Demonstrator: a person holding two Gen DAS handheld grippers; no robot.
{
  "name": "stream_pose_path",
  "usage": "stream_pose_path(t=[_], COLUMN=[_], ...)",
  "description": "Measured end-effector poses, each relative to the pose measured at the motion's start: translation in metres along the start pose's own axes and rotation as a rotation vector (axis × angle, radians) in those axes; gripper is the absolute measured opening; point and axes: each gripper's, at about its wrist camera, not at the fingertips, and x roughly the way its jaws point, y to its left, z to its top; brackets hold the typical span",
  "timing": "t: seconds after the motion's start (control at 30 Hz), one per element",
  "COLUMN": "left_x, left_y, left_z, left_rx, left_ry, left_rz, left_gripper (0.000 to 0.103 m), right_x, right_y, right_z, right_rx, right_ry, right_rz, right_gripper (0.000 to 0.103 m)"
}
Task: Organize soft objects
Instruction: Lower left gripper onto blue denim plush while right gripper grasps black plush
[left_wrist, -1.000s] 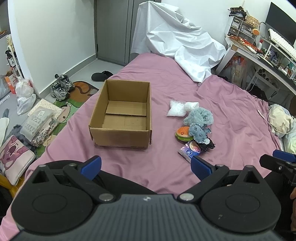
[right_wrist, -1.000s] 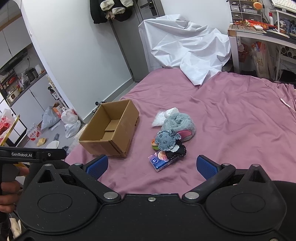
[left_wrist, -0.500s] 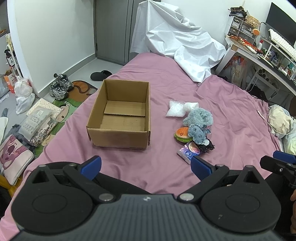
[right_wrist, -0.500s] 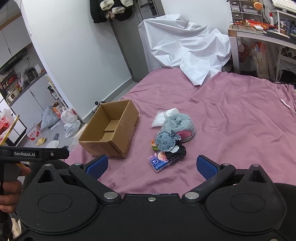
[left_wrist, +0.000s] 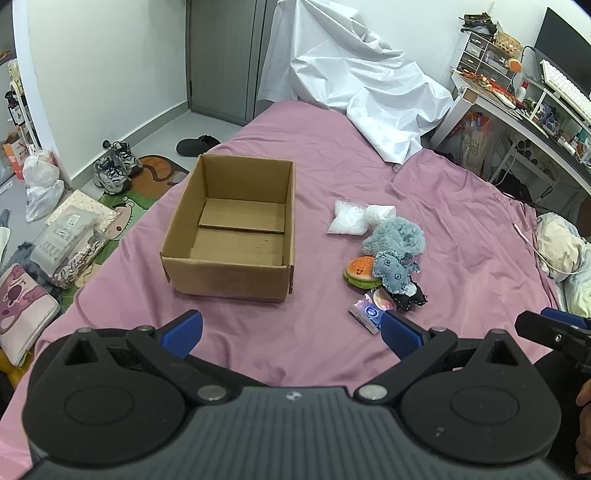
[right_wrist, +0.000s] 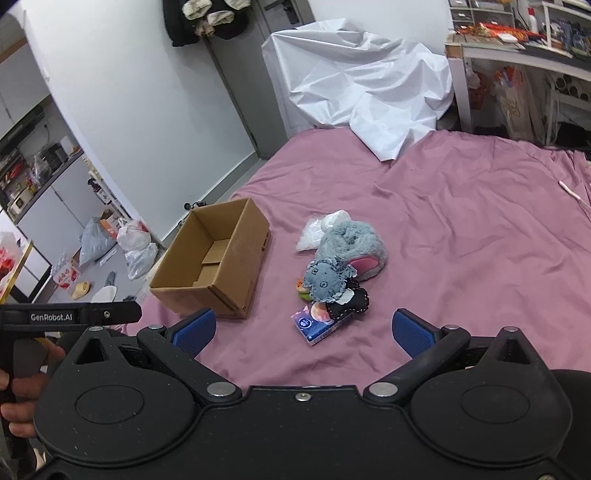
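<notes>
Left claw: left gripper (left_wrist: 291, 330) hangs over the near part of the bed, its blue ribbed pads (left_wrist: 183, 332) spread wide with nothing between them.
Right claw: right gripper (right_wrist: 303, 330) hangs likewise, blue textured pads (right_wrist: 412, 332) well apart and holding nothing.
Box: plain brown cardboard box (left_wrist: 232, 229), rectangular, open-topped, with flat flaps on its floor; it sits ahead of the left claw, slightly left of its centre, and ahead-left of the right claw.
Soft pile: a heap ahead-right of the left claw and straight ahead of the right claw.
Fluffy piece: grey shaggy slipper (right_wrist: 351, 242) with a smooth pink lining, at the far side of the heap.
Plush: blue-grey felt toy (right_wrist: 325, 282) with stitched eyes, lying against the slipper.
Burger: round hamburger plush (left_wrist: 360, 271), orange over green, touching the felt toy.
Dark piece: small black fabric shape (right_wrist: 351, 302) with pale stitching along its edge.
Packet: glossy purple tissue pack (right_wrist: 317, 325), rectangular, nearest the claws.
Bags: two crinkled clear plastic bags (left_wrist: 349, 221) of white filling, beyond the slipper.
Surface: wrinkled mauve bedsheet (right_wrist: 480, 236).
Far end: creased white sheet (left_wrist: 354, 92), draped.
</notes>
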Motion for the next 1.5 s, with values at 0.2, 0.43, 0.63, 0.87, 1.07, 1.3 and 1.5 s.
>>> stream_pose_path(t=[0.2, 0.43, 0.63, 0.87, 1.07, 1.3, 1.5], left_x=[0.014, 0.028, 0.046, 0.062, 0.076, 0.098, 0.119], left_y=[-0.004, -0.01, -0.014, -0.023, -0.033, -0.036, -0.037], left_z=[0.004, 0.008, 0.013, 0.021, 0.027, 0.032, 0.034], left_rx=[-0.006, -0.006, -0.02, -0.027, -0.031, -0.072, -0.13], left_ry=[0.012, 0.024, 0.059, 0.063, 0.082, 0.115, 0.155], left_rz=[-0.01, -0.016, -0.017, -0.037, -0.055, -0.057, -0.08], left_gripper=[0.102, 0.101, 0.1, 0.1, 0.093, 0.08, 0.07], right_x=[0.011, 0.024, 0.032, 0.041, 0.052, 0.071, 0.095], right_y=[-0.012, -0.022, -0.038, -0.048, -0.062, -0.075, -0.085], right_z=[0.005, 0.011, 0.016, 0.018, 0.022, 0.025, 0.028], right_rx=[0.054, 0.107, 0.189, 0.239, 0.313, 0.38, 0.44], right_ry=[0.021, 0.044, 0.052, 0.059, 0.085, 0.112, 0.157], right_rz=[-0.011, -0.014, -0.006, 0.001, 0.035, 0.053, 0.069], right_gripper=[0.103, 0.103, 0.103, 0.101, 0.094, 0.084, 0.074])
